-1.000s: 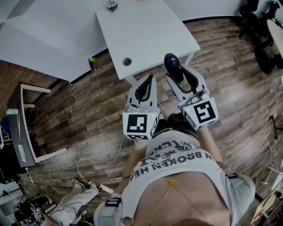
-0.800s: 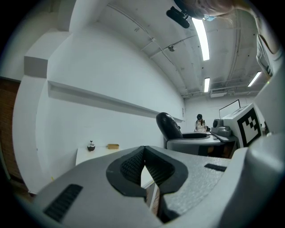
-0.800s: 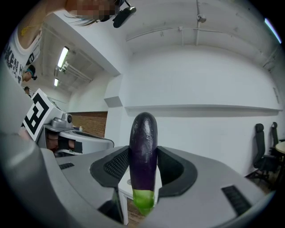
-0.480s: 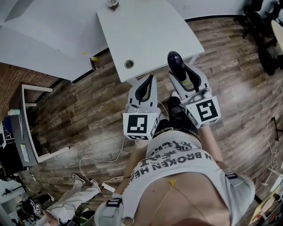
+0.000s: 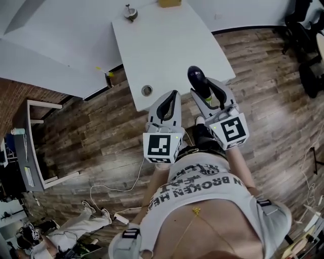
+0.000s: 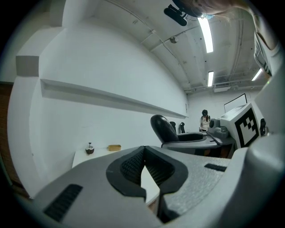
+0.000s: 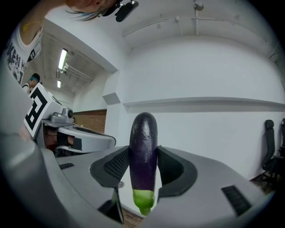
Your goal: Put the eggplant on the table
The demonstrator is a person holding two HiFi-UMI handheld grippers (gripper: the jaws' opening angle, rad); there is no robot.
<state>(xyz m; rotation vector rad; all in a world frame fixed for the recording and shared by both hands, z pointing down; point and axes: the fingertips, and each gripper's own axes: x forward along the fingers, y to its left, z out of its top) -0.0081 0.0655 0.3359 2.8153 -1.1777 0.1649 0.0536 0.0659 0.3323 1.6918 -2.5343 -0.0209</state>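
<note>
The eggplant (image 5: pixel 195 77) is dark purple with a green stem end. It stands upright between the pads of my right gripper (image 5: pixel 204 87), which is shut on it, and its top sticks out above the jaws. In the right gripper view the eggplant (image 7: pixel 143 151) fills the gap of that gripper (image 7: pixel 143 156). It hangs over the near edge of the white table (image 5: pixel 167 45). My left gripper (image 5: pixel 174 94) is beside it on the left, shut and holding nothing, with its tips at the table's near edge. The left gripper view shows the closed jaws (image 6: pixel 143 152) and the eggplant (image 6: pixel 163 129) to their right.
The table has a round cable hole (image 5: pixel 147 90) near its front edge, with a small coconut-like bowl (image 5: pixel 130 11) and a tan box (image 5: pixel 169 3) at its far end. Office chairs (image 5: pixel 304 30) stand at the right. Cables (image 5: pixel 116 187) lie on the wooden floor.
Both grippers have moved forward toward the table. The eggplant, which was over the floor in front of the table, is now above its near edge. Neither grip has changed.
</note>
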